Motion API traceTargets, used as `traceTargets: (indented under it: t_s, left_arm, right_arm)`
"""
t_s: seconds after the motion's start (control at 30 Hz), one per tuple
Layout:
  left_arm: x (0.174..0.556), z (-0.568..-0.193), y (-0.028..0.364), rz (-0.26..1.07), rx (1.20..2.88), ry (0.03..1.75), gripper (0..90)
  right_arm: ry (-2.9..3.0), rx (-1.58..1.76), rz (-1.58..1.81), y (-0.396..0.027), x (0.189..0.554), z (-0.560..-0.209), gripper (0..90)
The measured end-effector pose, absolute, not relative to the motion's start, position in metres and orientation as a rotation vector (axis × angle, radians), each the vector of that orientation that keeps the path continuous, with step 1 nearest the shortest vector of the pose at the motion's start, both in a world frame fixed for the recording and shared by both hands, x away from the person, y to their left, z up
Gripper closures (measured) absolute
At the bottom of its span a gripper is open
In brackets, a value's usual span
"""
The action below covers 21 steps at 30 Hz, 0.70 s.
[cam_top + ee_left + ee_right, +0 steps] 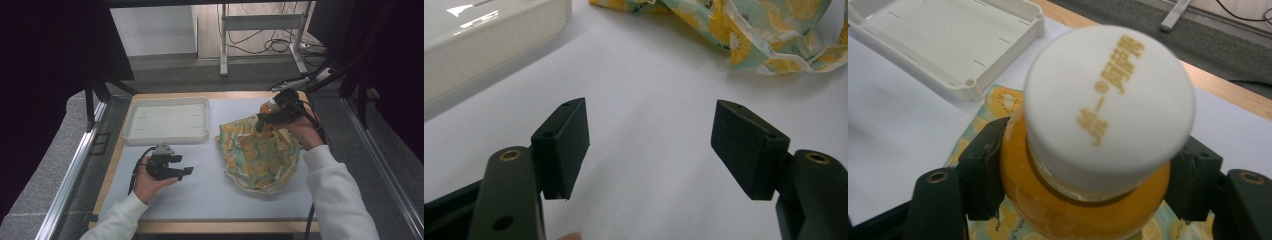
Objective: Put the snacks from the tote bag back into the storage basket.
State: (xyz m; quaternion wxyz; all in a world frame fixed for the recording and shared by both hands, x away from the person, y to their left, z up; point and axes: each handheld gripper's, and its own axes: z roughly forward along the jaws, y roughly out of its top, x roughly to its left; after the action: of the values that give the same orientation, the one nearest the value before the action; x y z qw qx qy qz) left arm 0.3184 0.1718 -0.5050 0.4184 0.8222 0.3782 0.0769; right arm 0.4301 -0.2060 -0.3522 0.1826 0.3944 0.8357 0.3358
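At the upper right of the high view, the right gripper (pixel 274 116) has its jaws clamped on the neck of an orange bottle (pixel 1083 200), just under its white cap (pixel 1108 100). The bottle sits above the lemon-print bag (pixel 260 150). The neck is round and smooth, so it might slip and drop. The left gripper (pixel 649 145), jaws wide apart, waits low over the tabletop (pixel 649 90), too far off to help.

Gaping left gripper (pixel 650 145) near patterned cloth (pixel 744 25)

A white tray (pixel 166 120) lies on the table (pixel 200 180), just beside a fruit-print cloth (pixel 260 157).
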Motion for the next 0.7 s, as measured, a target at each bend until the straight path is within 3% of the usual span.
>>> traceTargets:
  t_s: [0.7]
  left_arm:
    - [0.318,-0.504,0.171,0.199,2.059,0.942,31.6]
  right_arm:
    - [2.357,1.037,1.017,-0.184,0.422,-0.325,30.2]
